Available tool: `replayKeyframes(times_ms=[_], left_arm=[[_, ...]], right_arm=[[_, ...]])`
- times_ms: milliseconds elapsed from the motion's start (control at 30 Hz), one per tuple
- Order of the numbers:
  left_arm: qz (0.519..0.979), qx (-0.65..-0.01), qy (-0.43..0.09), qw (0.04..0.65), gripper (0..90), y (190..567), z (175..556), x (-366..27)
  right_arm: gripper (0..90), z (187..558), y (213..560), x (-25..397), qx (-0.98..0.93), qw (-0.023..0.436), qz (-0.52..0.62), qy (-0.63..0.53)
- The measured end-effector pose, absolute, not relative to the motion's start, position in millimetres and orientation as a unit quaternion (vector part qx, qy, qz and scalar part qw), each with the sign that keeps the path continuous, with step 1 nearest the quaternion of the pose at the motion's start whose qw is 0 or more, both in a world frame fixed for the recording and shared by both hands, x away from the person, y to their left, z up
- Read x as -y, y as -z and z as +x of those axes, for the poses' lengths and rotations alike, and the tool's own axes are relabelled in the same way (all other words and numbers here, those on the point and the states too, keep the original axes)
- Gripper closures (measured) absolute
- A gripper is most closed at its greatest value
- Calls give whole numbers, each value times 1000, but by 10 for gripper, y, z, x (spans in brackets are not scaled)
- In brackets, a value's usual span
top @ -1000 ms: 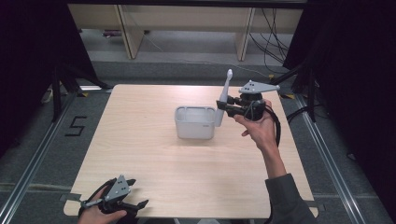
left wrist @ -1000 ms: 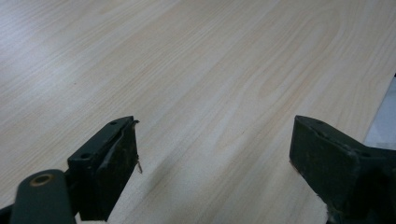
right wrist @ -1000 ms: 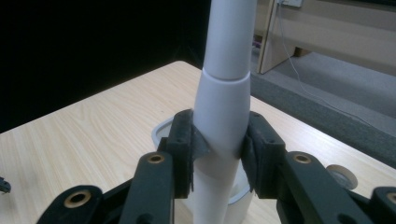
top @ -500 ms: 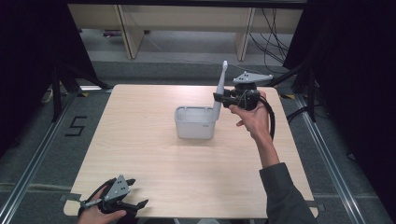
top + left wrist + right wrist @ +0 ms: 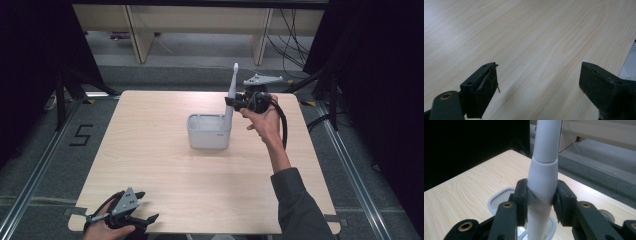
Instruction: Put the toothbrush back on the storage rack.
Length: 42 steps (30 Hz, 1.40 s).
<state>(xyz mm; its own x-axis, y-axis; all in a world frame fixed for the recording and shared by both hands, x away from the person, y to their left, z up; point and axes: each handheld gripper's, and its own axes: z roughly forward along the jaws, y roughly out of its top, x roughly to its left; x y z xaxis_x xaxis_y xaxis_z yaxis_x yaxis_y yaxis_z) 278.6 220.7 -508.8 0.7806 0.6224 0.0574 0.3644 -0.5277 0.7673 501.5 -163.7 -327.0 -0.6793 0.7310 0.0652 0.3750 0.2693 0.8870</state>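
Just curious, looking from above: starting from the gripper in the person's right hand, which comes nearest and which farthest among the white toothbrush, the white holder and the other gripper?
1. White toothbrush: clamped in the right gripper.
2. White holder: just below-left, mid-table.
3. Left gripper: far off, at the table's near-left edge.

The right hand reaches up from the lower right of the high view on an outstretched forearm in a dark sleeve, holding the right gripper above centre, its jaws pointing left and clamped on a white toothbrush. The left hand sits at the bottom left edge, holding the left gripper low with jaws spread wide.
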Motion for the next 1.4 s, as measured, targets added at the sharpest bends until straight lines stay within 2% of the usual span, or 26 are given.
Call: replayKeyframes(times_ms=[67, 100, 767, 1400], left_arm=[[860, -289, -163, 387, 147, 5084, 2784, -2207], [860, -290, -163, 388, 147, 5086, 2783, -2206], [860, -287, -160, 390, 147, 5082, 2780, -2207], [862, -283, -159, 390, 147, 5079, 2782, -2210]], right_arm=[[668, 5057, 3289, 1637, -780, 196, 348, -482], [669, 5060, 3305, 1616, -776, 186, 358, -485], [668, 5278, 3585, 1506, -795, 187, 365, -448], [667, 5308, 3823, 1473, -805, 174, 378, -423]])
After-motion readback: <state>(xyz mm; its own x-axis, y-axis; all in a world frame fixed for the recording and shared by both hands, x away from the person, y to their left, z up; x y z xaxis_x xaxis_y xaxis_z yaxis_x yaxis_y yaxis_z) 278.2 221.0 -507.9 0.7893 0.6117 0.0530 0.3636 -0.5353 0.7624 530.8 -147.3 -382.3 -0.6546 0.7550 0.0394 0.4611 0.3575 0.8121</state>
